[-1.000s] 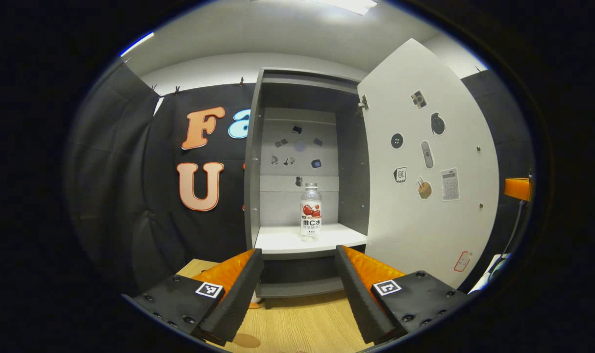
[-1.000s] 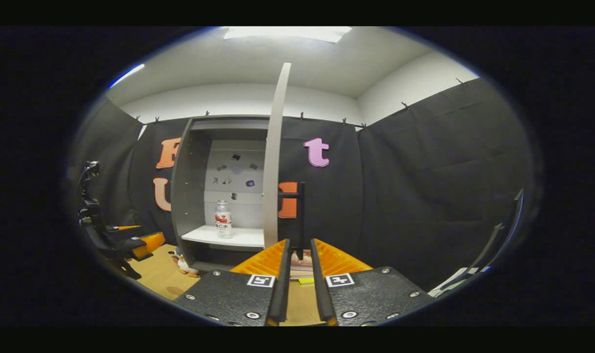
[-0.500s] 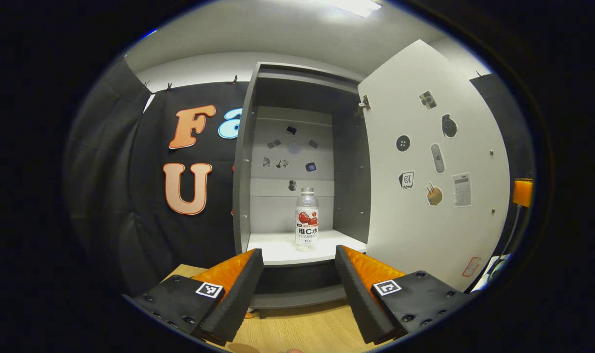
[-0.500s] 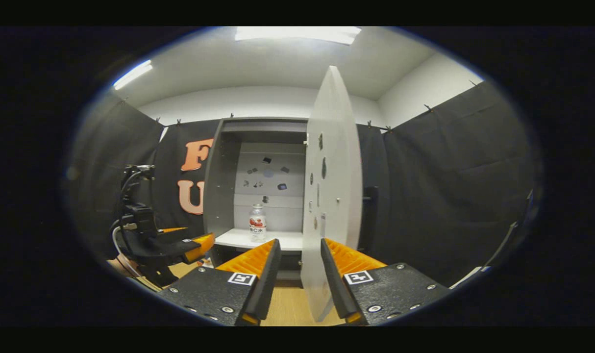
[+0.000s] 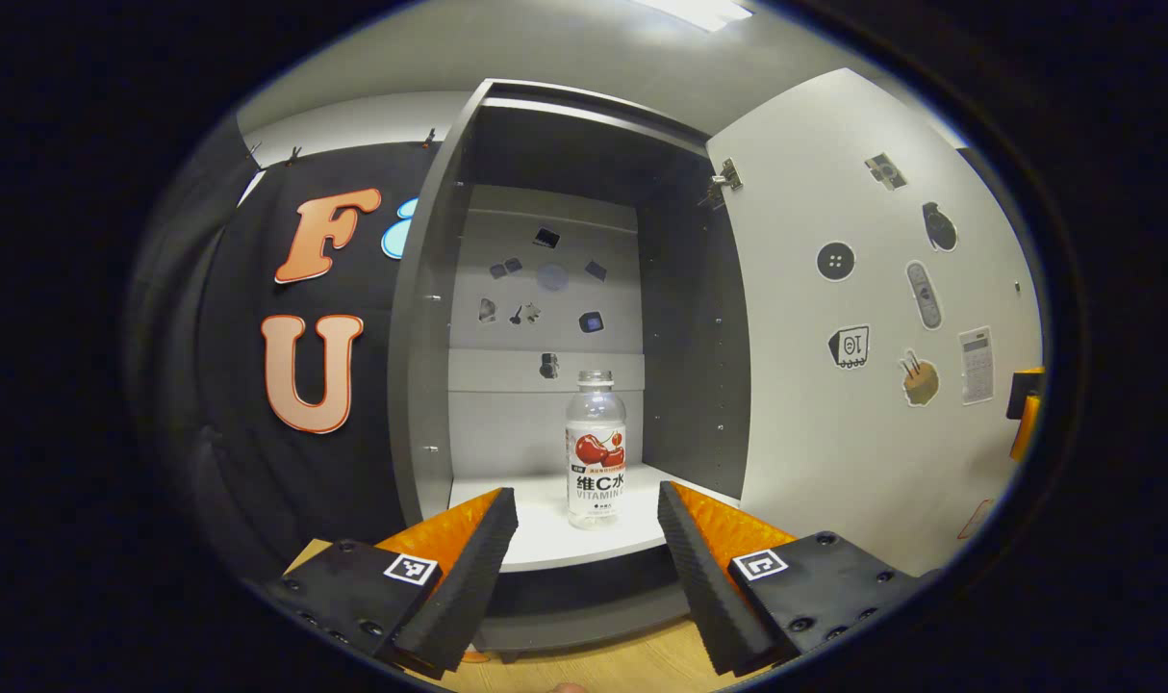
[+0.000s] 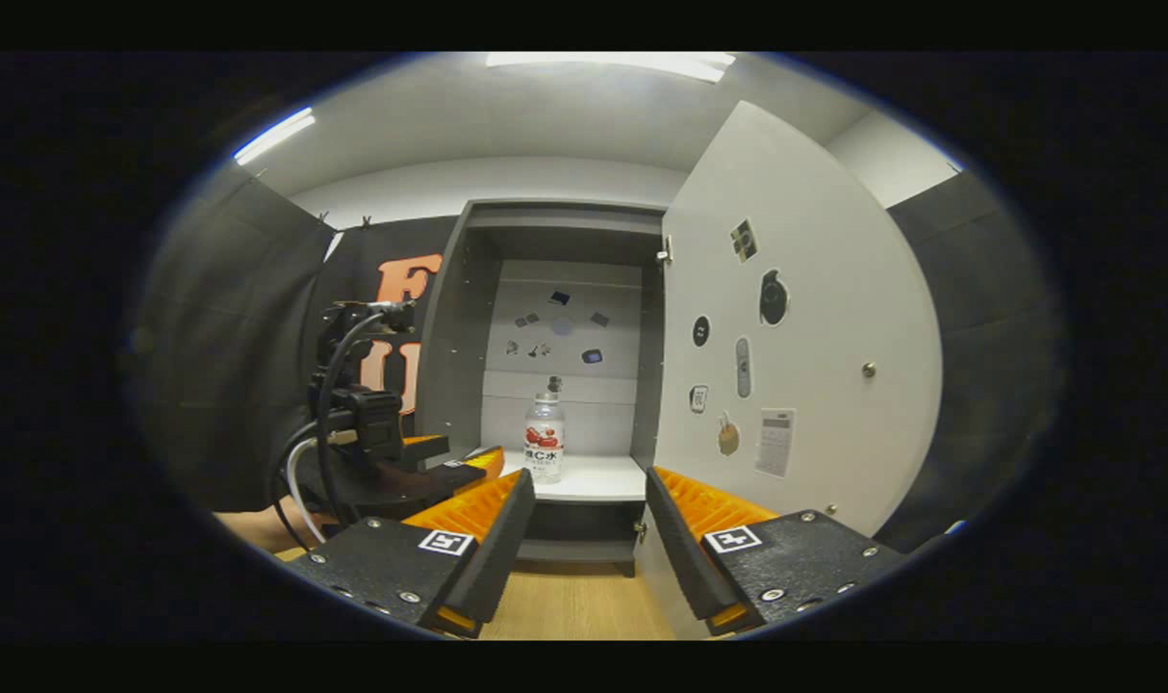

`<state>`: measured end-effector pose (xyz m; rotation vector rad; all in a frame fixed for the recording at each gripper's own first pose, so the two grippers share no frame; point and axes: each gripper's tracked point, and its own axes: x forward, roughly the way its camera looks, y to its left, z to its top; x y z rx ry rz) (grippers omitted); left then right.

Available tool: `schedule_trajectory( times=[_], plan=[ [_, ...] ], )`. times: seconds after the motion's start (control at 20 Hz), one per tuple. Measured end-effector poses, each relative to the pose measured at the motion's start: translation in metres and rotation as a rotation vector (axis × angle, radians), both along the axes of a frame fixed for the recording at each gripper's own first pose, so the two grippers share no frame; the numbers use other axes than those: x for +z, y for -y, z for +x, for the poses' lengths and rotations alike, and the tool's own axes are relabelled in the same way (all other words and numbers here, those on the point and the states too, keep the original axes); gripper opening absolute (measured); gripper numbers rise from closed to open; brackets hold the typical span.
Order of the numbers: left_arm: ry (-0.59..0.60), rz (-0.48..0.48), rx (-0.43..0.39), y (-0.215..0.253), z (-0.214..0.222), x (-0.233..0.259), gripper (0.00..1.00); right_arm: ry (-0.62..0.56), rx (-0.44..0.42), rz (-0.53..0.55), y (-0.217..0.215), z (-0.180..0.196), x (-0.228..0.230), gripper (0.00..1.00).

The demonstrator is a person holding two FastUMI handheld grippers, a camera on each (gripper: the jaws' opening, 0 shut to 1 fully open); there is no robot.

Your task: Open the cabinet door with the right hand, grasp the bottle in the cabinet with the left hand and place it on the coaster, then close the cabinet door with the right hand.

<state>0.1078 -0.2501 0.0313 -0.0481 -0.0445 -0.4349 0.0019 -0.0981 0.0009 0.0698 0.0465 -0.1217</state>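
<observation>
I see a clear, glossy plastic bottle (image 5: 596,448) with a paper-like label, standing on the cabinet's smooth matt white shelf (image 5: 545,539). The open door (image 5: 863,318) looks matt and smooth; the table (image 6: 574,602) shows wood grain.

bright overhead light, sharp centre, strong fisheye bend at the edges

white ceiling light panels (image 6: 613,64) glare at the top of both views; the tall grey cabinet's interior (image 5: 584,164) is shadowed up high, its white shelf (image 5: 545,534) well lit; the open white cabinet door (image 5: 873,318) bows outward; no motion blur.
</observation>
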Motion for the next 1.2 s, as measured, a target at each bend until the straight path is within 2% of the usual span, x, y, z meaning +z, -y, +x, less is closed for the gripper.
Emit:
schedule_trajectory(
  times=[0.1,0.3,0.35,0.55,0.8,1.2],
  plan=[
    [0.000,0.007,-0.033,0.011,0.018,-0.006,0.95,-0.009,-0.018,0.008,0.001,0.013,-0.005,0.76],
    [-0.008,-0.006,-0.082,0.033,0.054,-0.021,0.96,-0.009,-0.075,0.033,0.009,0.031,-0.009,0.94],
    [-0.004,-0.008,-0.086,0.036,0.063,-0.023,0.96,-0.002,-0.083,0.039,0.009,0.035,-0.008,0.90],
    [0.034,0.007,-0.096,0.047,0.097,-0.027,0.95,0.025,-0.115,0.036,0.004,0.050,-0.004,0.92],
    [0.057,0.026,-0.121,0.066,0.128,-0.033,0.95,-0.024,-0.154,-0.004,-0.005,0.067,-0.017,0.93],
    [0.054,0.010,-0.129,0.079,0.158,-0.040,0.95,-0.097,-0.199,0.137,0.005,0.069,-0.045,0.93]
  ],
)
